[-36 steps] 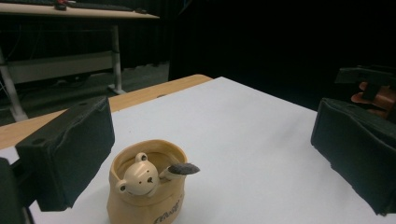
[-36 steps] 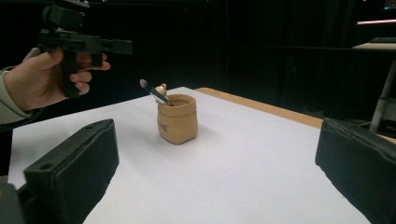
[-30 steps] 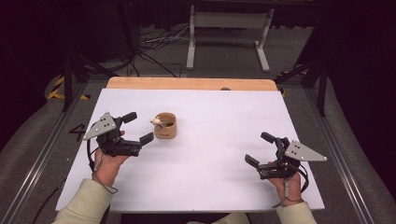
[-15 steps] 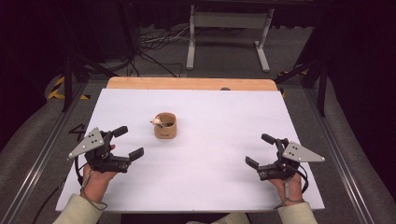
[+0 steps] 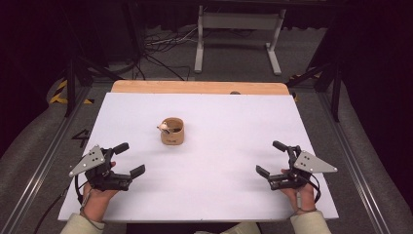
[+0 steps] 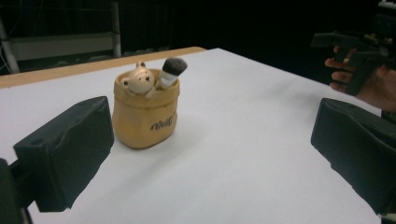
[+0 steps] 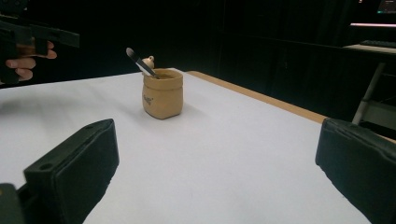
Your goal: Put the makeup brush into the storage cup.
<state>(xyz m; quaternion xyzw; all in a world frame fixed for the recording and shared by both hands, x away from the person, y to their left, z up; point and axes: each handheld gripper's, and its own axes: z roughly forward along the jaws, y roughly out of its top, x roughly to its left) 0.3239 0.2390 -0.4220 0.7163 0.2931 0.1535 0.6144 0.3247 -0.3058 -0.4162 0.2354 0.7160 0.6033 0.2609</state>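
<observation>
High view: white table (image 5: 219, 146) with a bare wooden strip (image 5: 199, 87) along its far edge; dark floor, cables and a metal stand (image 5: 238, 29) beyond it. Left gripper (image 5: 129, 161) held over the near-left part of the table, hand (image 5: 100, 192) under it, grey three-cornered plate (image 5: 90, 161) on top, jaws spread wide with nothing between them. Right gripper (image 5: 270, 158) held over the near-right part, hand (image 5: 299, 192) behind it, its own grey plate (image 5: 311, 163) on top, jaws likewise spread and empty. Both grippers well apart from each other and from the pot. Tan sack-shaped pot (image 5: 172, 131) stands upright on the table, left of centre and nearer the far half, closer to the left gripper than to the right. Left gripper view: pot (image 6: 144, 112) seen between the two black jaws but well beyond them, dark lettering on its front too small to read; a small pale animal figure (image 6: 137, 81) sits at its rim, and beside it a brush (image 6: 172, 70) with a dark bristle head pokes up out of the mouth. Right gripper view: same pot (image 7: 162, 93) ahead, brush (image 7: 140, 63) leaning out toward the left, figure (image 7: 148, 60) just behind it. Pot touches neither gripper.
</observation>
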